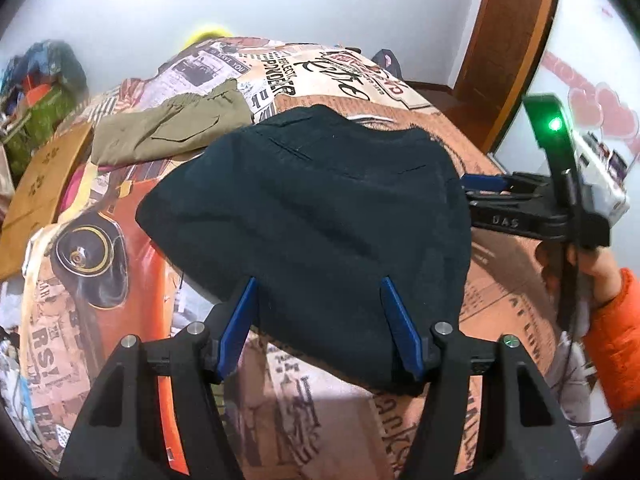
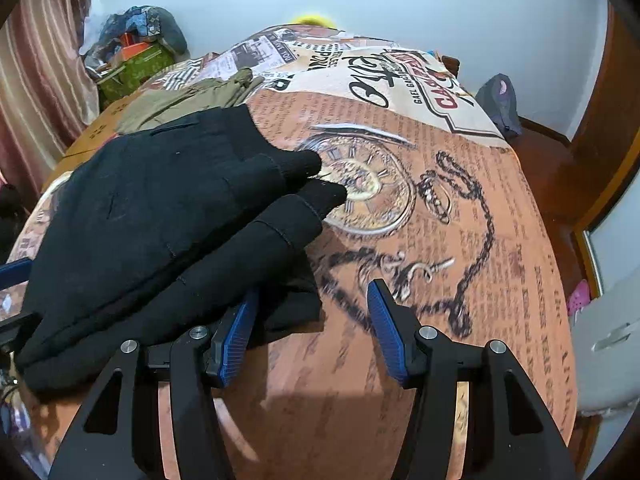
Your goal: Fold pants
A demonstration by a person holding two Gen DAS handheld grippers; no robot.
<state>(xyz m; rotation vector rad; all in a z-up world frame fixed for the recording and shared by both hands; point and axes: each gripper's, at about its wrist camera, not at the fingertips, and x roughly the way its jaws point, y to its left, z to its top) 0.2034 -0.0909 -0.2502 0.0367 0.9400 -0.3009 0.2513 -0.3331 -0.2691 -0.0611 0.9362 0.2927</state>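
Observation:
Folded black pants (image 1: 312,208) lie on the printed bedspread (image 1: 500,292). My left gripper (image 1: 319,280) hovers open over their near edge, and the dark cloth shows in the wide gap between the blue fingers. In the right wrist view the black pants (image 2: 160,216) fill the left side, with two cuffs pointing right. My right gripper (image 2: 314,287) is open at their right edge; its left finger (image 2: 240,332) lies against the cloth and bedspread shows in the gap. From the left wrist view the right gripper (image 1: 476,190) sits at the pants' right side, held by a hand in an orange sleeve (image 1: 616,340).
Folded olive pants (image 1: 172,128) lie farther back on the bed, next to a flat cardboard box (image 1: 44,184). A heap of bags (image 2: 136,56) and a striped curtain (image 2: 36,80) stand at the left. A wooden door frame (image 1: 512,40) and a dark bag (image 2: 498,104) are at the right.

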